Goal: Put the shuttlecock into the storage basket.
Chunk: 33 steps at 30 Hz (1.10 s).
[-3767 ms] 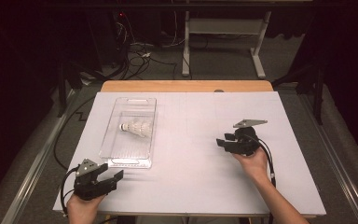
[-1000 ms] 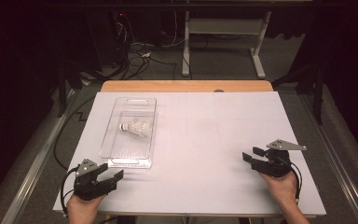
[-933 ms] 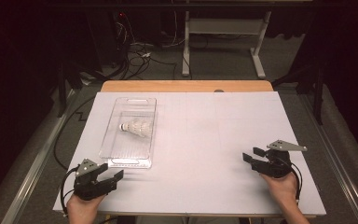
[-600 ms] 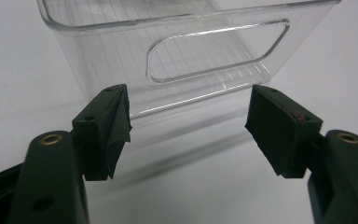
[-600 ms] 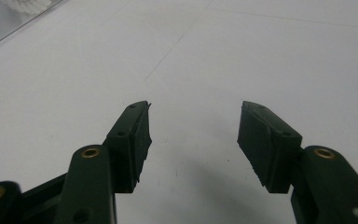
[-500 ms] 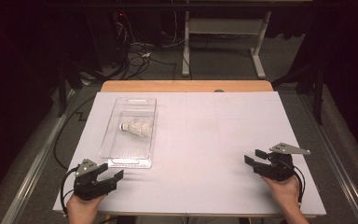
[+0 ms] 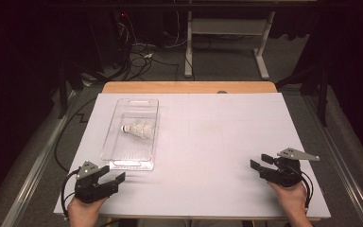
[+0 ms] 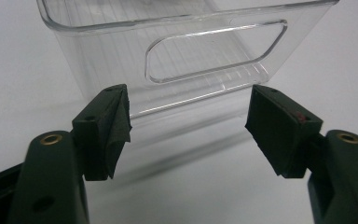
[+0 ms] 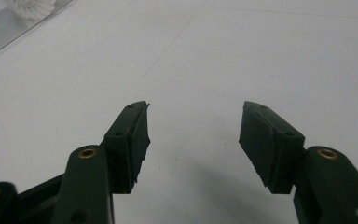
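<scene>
A white feathered shuttlecock (image 7: pixel 137 129) is seen lying inside a clear rectangular plastic bin (image 7: pixel 118 142) near the left edge of the white table surface (image 7: pixel 208 142). The left gripper (image 7: pixel 108 182) is held just before the bin's near end, jaws spread and empty. The right gripper (image 7: pixel 260 163) is held near the front right corner, likewise spread on nothing; the placing step is judged finished, so nothing but withdrawal seems called for.
</scene>
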Motion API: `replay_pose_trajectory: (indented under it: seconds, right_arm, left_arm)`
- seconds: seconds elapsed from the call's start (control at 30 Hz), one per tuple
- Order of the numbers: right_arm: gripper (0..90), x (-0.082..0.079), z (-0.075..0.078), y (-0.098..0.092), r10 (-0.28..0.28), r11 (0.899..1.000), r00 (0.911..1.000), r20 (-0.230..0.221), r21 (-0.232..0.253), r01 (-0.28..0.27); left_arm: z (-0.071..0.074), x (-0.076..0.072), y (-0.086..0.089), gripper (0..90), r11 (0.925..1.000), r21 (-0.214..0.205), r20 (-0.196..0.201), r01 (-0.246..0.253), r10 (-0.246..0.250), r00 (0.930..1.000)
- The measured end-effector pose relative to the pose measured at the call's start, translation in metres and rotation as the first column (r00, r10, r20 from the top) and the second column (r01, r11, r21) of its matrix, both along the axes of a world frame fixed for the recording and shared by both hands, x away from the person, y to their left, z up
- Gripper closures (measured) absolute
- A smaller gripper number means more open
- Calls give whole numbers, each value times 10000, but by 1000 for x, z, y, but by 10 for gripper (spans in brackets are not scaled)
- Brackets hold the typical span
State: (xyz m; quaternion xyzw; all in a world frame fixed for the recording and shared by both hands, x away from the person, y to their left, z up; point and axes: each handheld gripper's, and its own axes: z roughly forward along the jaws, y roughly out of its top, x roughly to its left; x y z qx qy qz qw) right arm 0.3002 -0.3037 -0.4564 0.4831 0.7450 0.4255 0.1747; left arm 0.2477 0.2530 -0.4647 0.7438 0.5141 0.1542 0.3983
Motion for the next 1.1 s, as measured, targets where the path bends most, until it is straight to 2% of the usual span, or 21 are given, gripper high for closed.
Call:
replay_pose_trajectory:
  seconds: [1.1]
  right_arm:
    - [425,-8,0,-6,-196,9994,9998,15,298,195]
  left_arm:
    - [0,0,1,312,10000,10,9,-19,19,10000]
